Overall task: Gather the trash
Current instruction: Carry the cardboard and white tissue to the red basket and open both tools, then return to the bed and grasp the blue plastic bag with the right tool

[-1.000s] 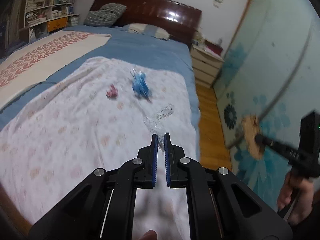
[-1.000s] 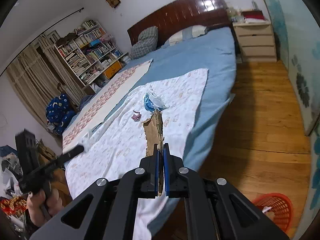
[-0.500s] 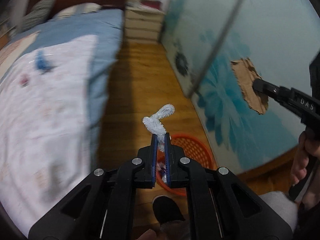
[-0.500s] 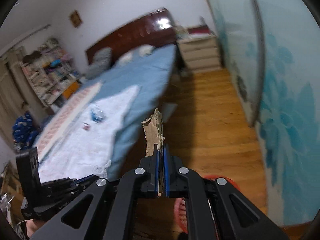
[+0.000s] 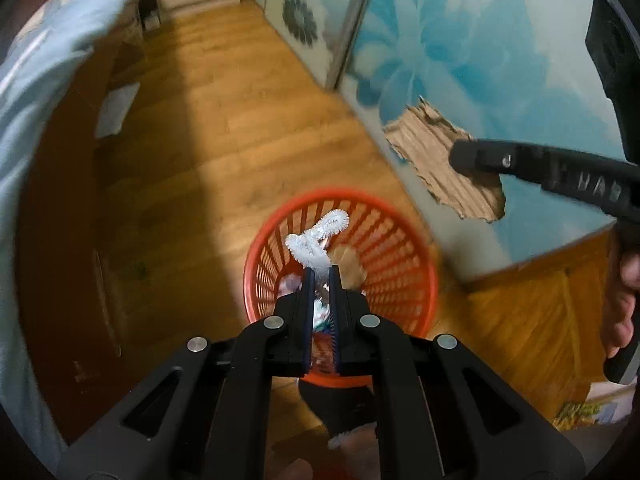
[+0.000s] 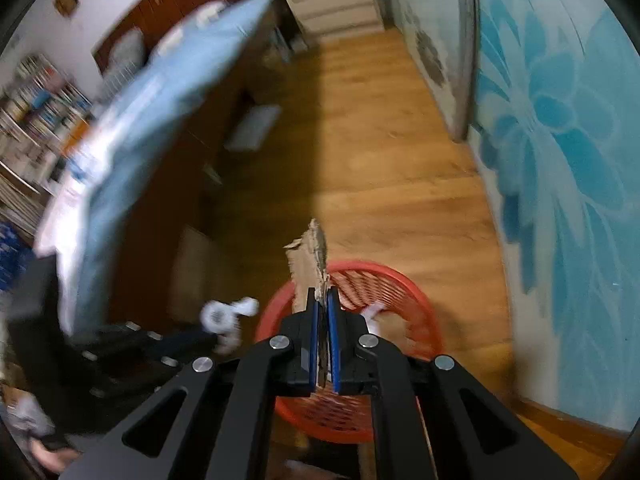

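In the left wrist view, our left tongs [image 5: 321, 276] sit at lower centre, clamped on a white fuzzy twist [image 5: 316, 240] that curls up out of their tips. Right behind the twist, the red slatted basket [image 5: 404, 256] stands on the wooden floor [image 5: 224, 128], with scraps already lying in its bottom. At the right edge, our right tongs [image 5: 460, 156] pinch a torn piece of cardboard [image 5: 436, 160] in front of the blue flowered wall panel [image 5: 480, 52]. The blue bed [image 5: 36, 64] runs down the left edge.

In the right wrist view, the right tongs [image 6: 321, 294] are shut on the cardboard [image 6: 310, 256], whose ragged edge points upward at centre, over the near rim of the basket [image 6: 400, 280]. At lower left, blurred, the left tongs [image 6: 208, 334] carry the white twist [image 6: 226, 314] just beside the basket.
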Demonstrator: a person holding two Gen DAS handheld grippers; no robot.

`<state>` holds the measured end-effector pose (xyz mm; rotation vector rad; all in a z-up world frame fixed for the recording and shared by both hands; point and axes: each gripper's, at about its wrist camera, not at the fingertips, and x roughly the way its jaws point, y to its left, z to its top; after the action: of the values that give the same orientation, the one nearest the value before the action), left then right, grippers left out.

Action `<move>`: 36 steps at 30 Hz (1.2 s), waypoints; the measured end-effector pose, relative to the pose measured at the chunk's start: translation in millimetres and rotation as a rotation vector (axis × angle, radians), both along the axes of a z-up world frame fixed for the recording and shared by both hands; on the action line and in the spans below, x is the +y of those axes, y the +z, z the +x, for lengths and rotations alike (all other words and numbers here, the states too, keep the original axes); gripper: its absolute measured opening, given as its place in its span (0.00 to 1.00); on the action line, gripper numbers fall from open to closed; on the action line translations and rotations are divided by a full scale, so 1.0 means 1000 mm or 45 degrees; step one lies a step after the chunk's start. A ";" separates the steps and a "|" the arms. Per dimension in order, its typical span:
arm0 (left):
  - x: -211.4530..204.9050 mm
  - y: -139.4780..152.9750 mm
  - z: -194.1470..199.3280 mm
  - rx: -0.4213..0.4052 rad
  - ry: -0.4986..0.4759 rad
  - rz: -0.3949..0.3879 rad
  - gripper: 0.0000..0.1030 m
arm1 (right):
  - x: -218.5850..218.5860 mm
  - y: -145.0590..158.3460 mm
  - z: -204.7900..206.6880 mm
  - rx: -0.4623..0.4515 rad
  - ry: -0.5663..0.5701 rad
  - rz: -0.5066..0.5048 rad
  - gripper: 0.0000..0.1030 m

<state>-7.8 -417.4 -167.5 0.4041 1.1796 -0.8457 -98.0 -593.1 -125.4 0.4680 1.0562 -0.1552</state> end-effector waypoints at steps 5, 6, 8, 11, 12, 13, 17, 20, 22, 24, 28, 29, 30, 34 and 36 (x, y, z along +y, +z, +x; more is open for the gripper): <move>-0.018 -0.006 -0.005 0.008 -0.059 0.024 0.06 | 0.008 -0.047 -0.009 0.057 -0.010 0.051 0.06; -0.020 -0.008 -0.003 0.013 -0.056 0.029 0.06 | 0.010 -0.053 -0.011 0.063 -0.013 0.057 0.06; -0.022 -0.013 0.000 0.028 -0.044 0.037 0.07 | 0.012 -0.066 -0.012 0.084 -0.022 0.077 0.06; -0.021 -0.021 0.002 0.043 -0.035 0.053 0.07 | 0.016 -0.078 -0.009 0.098 -0.011 0.077 0.06; -0.020 -0.023 0.002 0.047 -0.029 0.054 0.07 | 0.017 -0.081 -0.008 0.102 -0.006 0.082 0.06; -0.020 -0.022 0.002 0.046 -0.027 0.058 0.07 | 0.018 -0.083 -0.007 0.103 -0.002 0.083 0.06; -0.020 -0.019 0.003 0.028 -0.026 0.046 0.07 | 0.020 -0.080 -0.004 0.086 -0.010 0.082 0.06; -0.019 -0.016 0.004 0.018 -0.018 0.042 0.12 | 0.019 -0.078 -0.004 0.076 -0.027 0.085 0.11; -0.019 -0.014 0.006 0.015 -0.019 0.051 0.37 | 0.014 -0.077 -0.006 0.074 -0.054 0.110 0.41; -0.016 -0.009 0.009 0.013 0.003 0.053 0.75 | 0.006 -0.070 -0.011 0.060 -0.119 0.091 0.64; -0.007 0.010 0.011 -0.032 0.020 0.033 0.76 | -0.005 -0.049 -0.019 0.020 -0.202 0.058 0.63; -0.002 0.016 0.011 -0.048 0.025 0.022 0.76 | -0.007 -0.042 -0.021 -0.001 -0.220 0.055 0.63; 0.003 0.022 0.010 -0.058 0.032 0.015 0.76 | -0.007 -0.032 -0.022 -0.024 -0.235 0.050 0.63; 0.033 0.049 0.011 -0.073 0.094 -0.035 0.76 | 0.011 0.009 -0.016 -0.111 -0.215 0.010 0.64; 0.050 0.064 0.013 -0.096 0.128 -0.069 0.76 | 0.027 0.030 -0.009 -0.161 -0.175 -0.018 0.71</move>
<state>5.3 -367.8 -103.3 0.3276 1.0957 -0.7672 -106.7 -566.0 -95.0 0.5312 0.8985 -0.2517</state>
